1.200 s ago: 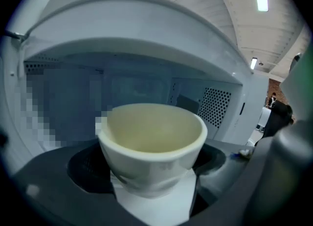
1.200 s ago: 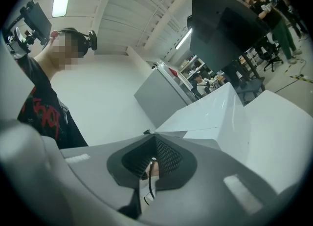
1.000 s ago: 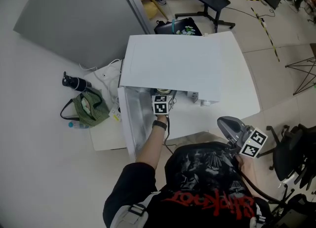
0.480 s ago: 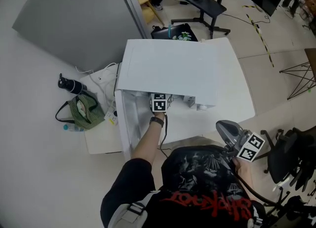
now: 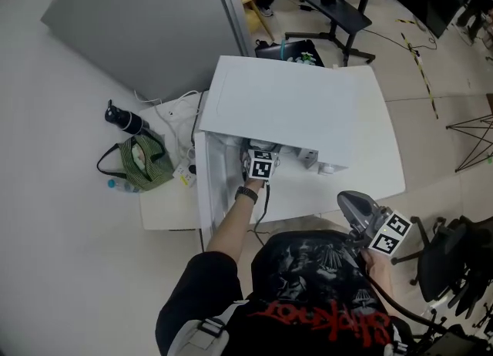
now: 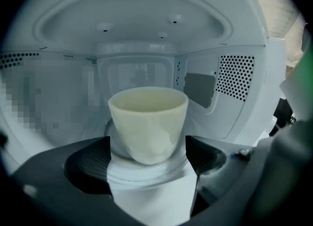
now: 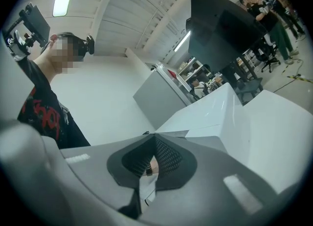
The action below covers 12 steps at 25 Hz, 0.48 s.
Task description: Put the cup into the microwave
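A cream cup (image 6: pixel 148 122) stands upright between the black pads (image 6: pixel 88 164) of my left gripper (image 6: pixel 147 166), which is shut on its lower part. The cup is inside the white microwave cavity (image 6: pixel 230 83), just over the round glass turntable (image 6: pixel 146 171); I cannot tell whether it touches. In the head view the left gripper's marker cube (image 5: pixel 262 166) sits at the mouth of the microwave (image 5: pixel 293 108), beside its open door (image 5: pixel 206 189); the fingertips and the cup are hidden there. My right gripper (image 7: pixel 148 164) is shut and empty, held by the person's right side (image 5: pixel 356 202).
The microwave stands on a low white table (image 5: pixel 166 209). A green bag (image 5: pixel 142 163), a black bottle (image 5: pixel 123 121) and white cables (image 5: pixel 179 112) lie left of it. A grey partition (image 5: pixel 146 15) rises behind. A black chair (image 5: pixel 454 258) stands at the right.
My left hand has sunk a little and reached deeper into the microwave mouth. The right gripper has stayed put. The head view has shifted slightly.
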{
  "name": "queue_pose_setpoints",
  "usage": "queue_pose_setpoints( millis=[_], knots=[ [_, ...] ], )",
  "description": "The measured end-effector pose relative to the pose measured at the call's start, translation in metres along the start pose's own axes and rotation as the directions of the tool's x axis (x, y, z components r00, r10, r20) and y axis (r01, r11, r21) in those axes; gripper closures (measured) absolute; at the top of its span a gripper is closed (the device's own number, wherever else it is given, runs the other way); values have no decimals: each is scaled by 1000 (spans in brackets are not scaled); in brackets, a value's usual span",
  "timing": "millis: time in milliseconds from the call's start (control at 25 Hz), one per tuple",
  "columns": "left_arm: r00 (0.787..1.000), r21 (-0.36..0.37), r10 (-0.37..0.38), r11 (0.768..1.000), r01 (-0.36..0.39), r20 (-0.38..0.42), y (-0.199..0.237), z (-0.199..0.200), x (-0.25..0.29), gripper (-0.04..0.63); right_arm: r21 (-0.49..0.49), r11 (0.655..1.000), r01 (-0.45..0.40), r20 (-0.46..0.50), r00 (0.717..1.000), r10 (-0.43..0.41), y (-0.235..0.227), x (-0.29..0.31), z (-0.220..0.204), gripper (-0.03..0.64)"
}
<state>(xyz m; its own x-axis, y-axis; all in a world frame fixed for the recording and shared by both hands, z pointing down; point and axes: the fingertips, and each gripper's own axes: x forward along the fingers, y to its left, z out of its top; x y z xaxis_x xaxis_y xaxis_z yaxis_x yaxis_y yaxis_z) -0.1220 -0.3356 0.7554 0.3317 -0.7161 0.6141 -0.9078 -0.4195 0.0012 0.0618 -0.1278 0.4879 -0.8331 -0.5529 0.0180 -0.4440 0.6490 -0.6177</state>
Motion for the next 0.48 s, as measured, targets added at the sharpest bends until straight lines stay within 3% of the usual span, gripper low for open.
queue_pose_setpoints(
  millis=[200,320,480],
  knots=[
    [1000,-69,-21,997,20,-14,-21,-30,-31,138,-19,1000,-17,44,999,18,12,4,6,617],
    [997,-113,-73,991,71,-9,-41,-31,-58,138,-34,999,-31,64,997,33,15,11,9,617],
    [979,-67,-176,981,183,100,-90,-4,-105,140,-53,998,-40,74,996,44,15,20,12,617]
  ],
)
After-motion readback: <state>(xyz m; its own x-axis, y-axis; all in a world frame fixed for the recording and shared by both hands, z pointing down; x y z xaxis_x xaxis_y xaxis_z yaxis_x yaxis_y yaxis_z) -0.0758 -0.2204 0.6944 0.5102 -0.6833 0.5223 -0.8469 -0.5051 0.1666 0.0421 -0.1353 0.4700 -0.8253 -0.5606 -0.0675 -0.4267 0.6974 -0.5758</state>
